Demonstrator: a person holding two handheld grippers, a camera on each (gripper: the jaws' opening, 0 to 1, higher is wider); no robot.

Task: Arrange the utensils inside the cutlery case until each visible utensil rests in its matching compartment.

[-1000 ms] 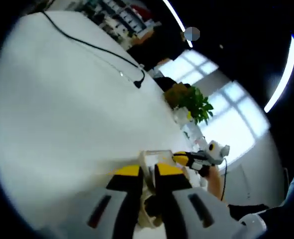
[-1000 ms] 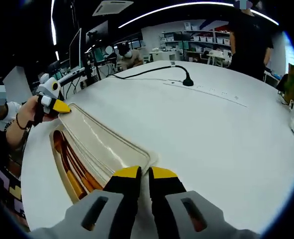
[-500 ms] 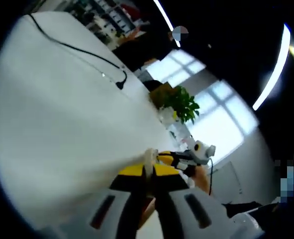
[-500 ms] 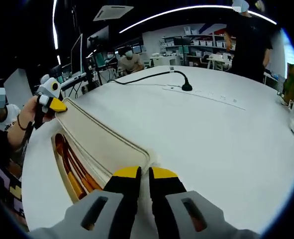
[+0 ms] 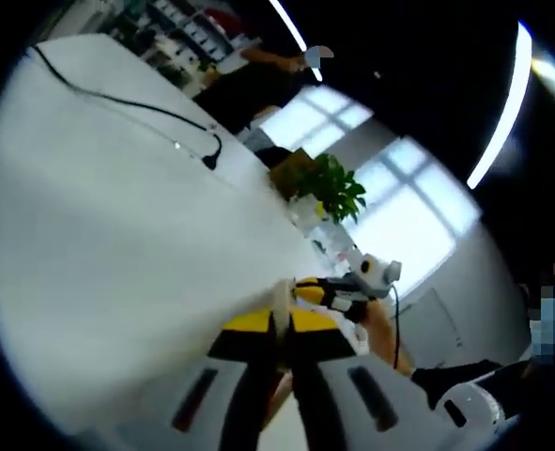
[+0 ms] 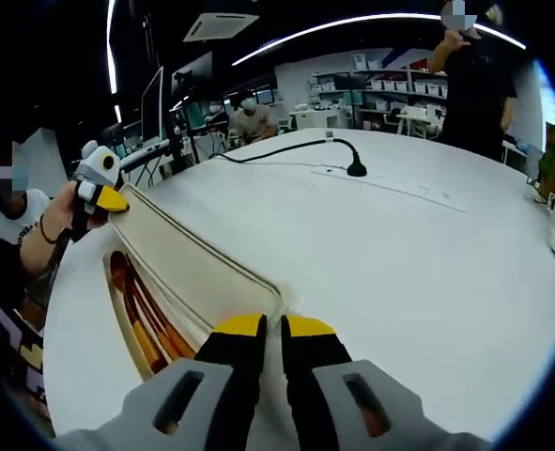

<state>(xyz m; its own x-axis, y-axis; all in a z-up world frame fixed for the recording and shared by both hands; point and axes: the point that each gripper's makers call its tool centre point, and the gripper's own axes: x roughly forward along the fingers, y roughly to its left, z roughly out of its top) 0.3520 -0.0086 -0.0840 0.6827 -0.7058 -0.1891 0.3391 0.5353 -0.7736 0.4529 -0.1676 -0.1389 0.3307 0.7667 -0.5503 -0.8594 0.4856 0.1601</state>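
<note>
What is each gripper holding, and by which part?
Both grip the cutlery case lid: the left gripper pinches its far corner, the right gripper its near corner, lifting it above the utensils.

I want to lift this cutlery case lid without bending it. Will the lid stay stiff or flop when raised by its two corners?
The lid looks thin but keeps a straight edge between the left hand-held gripper and the right hand-held gripper, so probably fairly stiff. Its smooth surface may be slippery.

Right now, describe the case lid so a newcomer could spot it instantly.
On the white round table, at the near left edge, lies the cutlery case with orange-brown utensils. The lid is the beige flap raised above them, pinched by the left gripper and right gripper.
</note>
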